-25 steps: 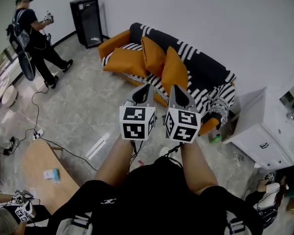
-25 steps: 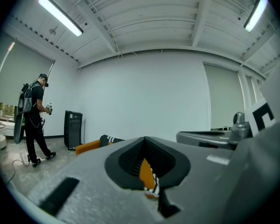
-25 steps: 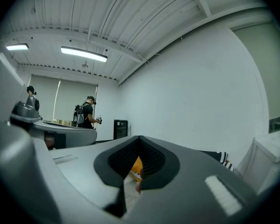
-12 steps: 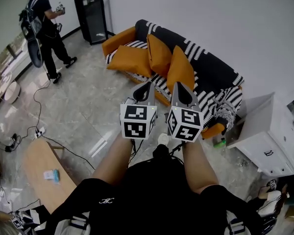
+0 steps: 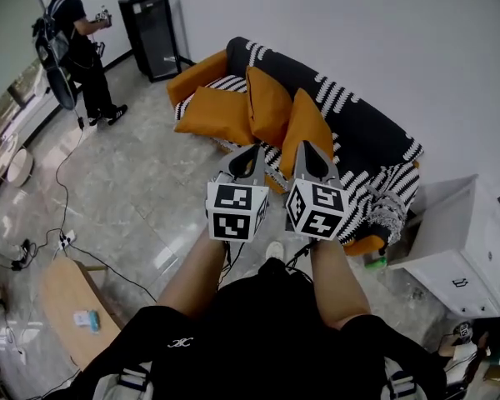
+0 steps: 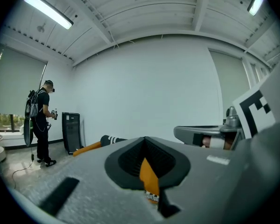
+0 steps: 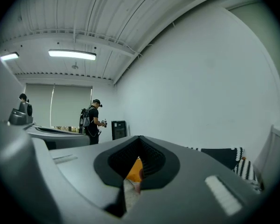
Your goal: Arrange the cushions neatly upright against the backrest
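On the seat of the black-and-white striped fabric sofa (image 5: 362,133), three orange fabric cushions sit. The left cushion (image 5: 212,111) lies flat, while the middle cushion (image 5: 269,102) and right cushion (image 5: 305,128) stand tilted on edge. In front of the sofa, the left gripper (image 5: 252,152) and right gripper (image 5: 307,149) hover side by side, jaws closed and empty.

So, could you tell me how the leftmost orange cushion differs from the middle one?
The leftmost cushion lies flattish on the seat, broad face up; the middle cushion stands on edge by the backrest. The leftmost cushion is beside the orange armrest; the middle cushion sits further along. Both are plain orange.
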Demonstrator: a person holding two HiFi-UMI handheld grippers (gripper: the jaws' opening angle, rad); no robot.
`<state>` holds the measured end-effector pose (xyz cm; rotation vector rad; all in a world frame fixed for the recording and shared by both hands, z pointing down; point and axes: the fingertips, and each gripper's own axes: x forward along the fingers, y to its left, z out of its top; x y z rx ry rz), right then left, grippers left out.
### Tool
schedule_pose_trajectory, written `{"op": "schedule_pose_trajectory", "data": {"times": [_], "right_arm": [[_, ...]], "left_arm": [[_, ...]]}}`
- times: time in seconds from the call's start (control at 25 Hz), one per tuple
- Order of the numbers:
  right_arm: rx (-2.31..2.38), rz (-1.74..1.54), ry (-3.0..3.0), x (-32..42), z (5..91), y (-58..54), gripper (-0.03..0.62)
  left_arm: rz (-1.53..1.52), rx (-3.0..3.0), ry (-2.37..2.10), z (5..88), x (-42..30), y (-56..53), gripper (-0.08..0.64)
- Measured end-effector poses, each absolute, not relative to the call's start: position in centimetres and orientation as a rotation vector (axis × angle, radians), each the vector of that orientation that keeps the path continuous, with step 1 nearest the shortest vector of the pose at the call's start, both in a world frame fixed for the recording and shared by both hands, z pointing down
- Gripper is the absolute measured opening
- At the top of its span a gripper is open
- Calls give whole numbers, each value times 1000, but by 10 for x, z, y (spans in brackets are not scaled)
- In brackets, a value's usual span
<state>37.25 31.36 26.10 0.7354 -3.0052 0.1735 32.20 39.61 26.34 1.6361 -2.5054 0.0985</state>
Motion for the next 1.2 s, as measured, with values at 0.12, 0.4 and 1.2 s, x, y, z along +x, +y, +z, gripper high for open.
{"op": "schedule_pose_trajectory", "data": {"times": [0.12, 0.4, 1.2], "right_arm": [[732, 187, -2983, 349, 267, 278, 9], [717, 218, -2924, 301, 278, 205, 9], [727, 323, -2800, 237, 330, 49, 9]], "left_arm": [[104, 1628, -2492, 267, 299, 360, 8], [78, 1601, -2442, 277, 249, 287, 8], [199, 1587, -2349, 316, 175, 124, 8]]}}
